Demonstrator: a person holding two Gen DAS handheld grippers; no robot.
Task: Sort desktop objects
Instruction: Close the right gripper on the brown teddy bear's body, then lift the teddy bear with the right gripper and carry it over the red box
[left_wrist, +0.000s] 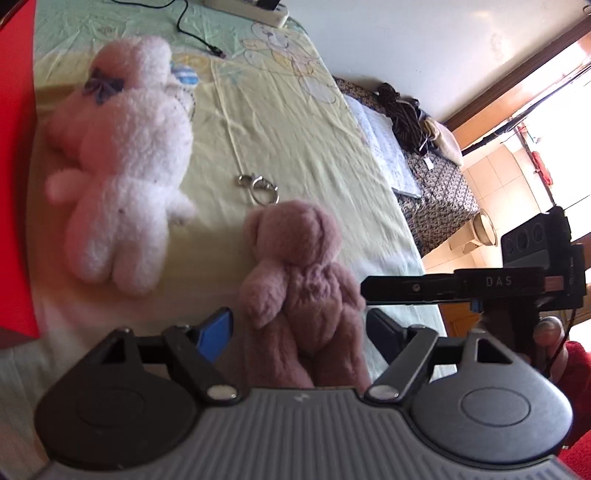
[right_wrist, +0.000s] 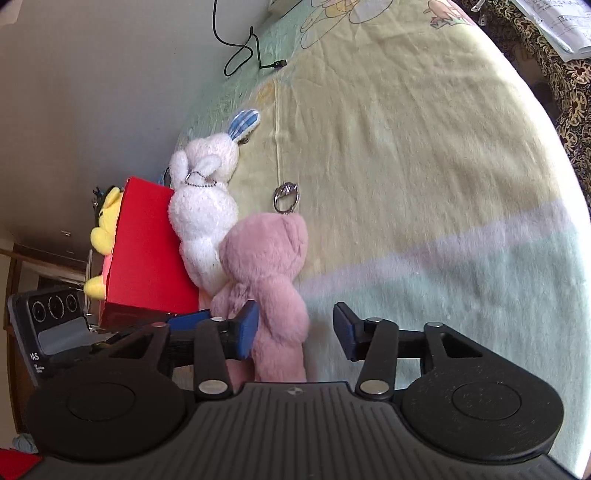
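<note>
A pink teddy bear (left_wrist: 295, 266) (right_wrist: 266, 258) lies on the pale yellow sheet (right_wrist: 406, 166), with a metal key ring (left_wrist: 262, 188) (right_wrist: 286, 197) at its head. My left gripper (left_wrist: 301, 332) is open, its fingers on either side of the bear's legs. My right gripper (right_wrist: 297, 332) is also open; the bear's legs lie against its left finger. A white bunny plush (left_wrist: 125, 177) (right_wrist: 203, 210) rests beside the bear, leaning on a red box (right_wrist: 147, 258) (left_wrist: 14, 184). A yellow plush (right_wrist: 105, 229) sits in that box.
A black cable (right_wrist: 243, 55) (left_wrist: 199, 37) and a white power strip (left_wrist: 255, 11) lie at the far end of the sheet. Papers (left_wrist: 388, 147) rest on a patterned cloth past the sheet's edge. A hand (left_wrist: 546, 332) holds the other gripper at the right.
</note>
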